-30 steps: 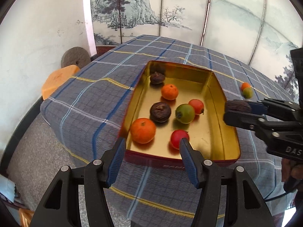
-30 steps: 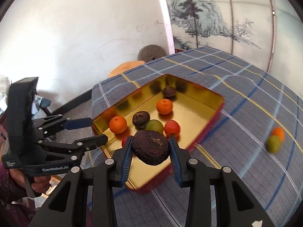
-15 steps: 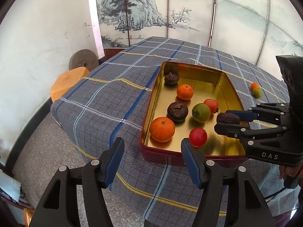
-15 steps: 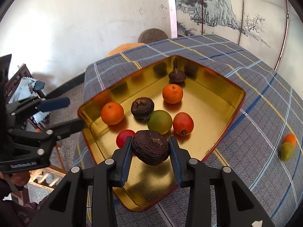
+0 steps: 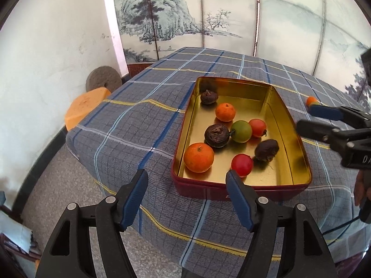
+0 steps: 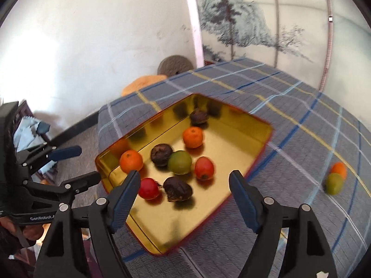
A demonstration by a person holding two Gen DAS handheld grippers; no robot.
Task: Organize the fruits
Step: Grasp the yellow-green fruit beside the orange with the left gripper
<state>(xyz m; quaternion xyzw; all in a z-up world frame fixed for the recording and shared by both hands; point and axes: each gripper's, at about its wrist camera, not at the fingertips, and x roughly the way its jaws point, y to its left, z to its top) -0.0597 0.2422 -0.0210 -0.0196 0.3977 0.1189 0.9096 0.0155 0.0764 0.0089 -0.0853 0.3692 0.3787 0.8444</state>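
Observation:
A gold tin (image 5: 287, 115) with red outer walls sits on the checked tablecloth and holds several fruits. A dark wrinkled fruit (image 5: 266, 150) (image 6: 178, 189) lies loose on its floor beside a red fruit (image 5: 241, 165) (image 6: 148, 188). My right gripper (image 6: 185, 178) (image 5: 306, 119) hovers over the tin's near corner, its jaws opening, and the pads touch nothing. My left gripper (image 5: 186, 180) (image 6: 88, 163) hangs before the tin's short wall, its jaws also opening and empty. An orange fruit (image 6: 339, 170) and a green fruit (image 6: 334, 183) lie together on the cloth outside the tin.
The table edge drops off at the left, close to the tin. Beyond it stand an orange stool (image 5: 85, 106) and a round grey millstone (image 5: 103, 78) against the white wall. A painted screen closes the back. A hand (image 5: 361, 190) holds the right gripper.
The right gripper opened and let go of the dark wrinkled fruit, which now lies in the tin next to the red fruit. The left jaws spread a little wider.

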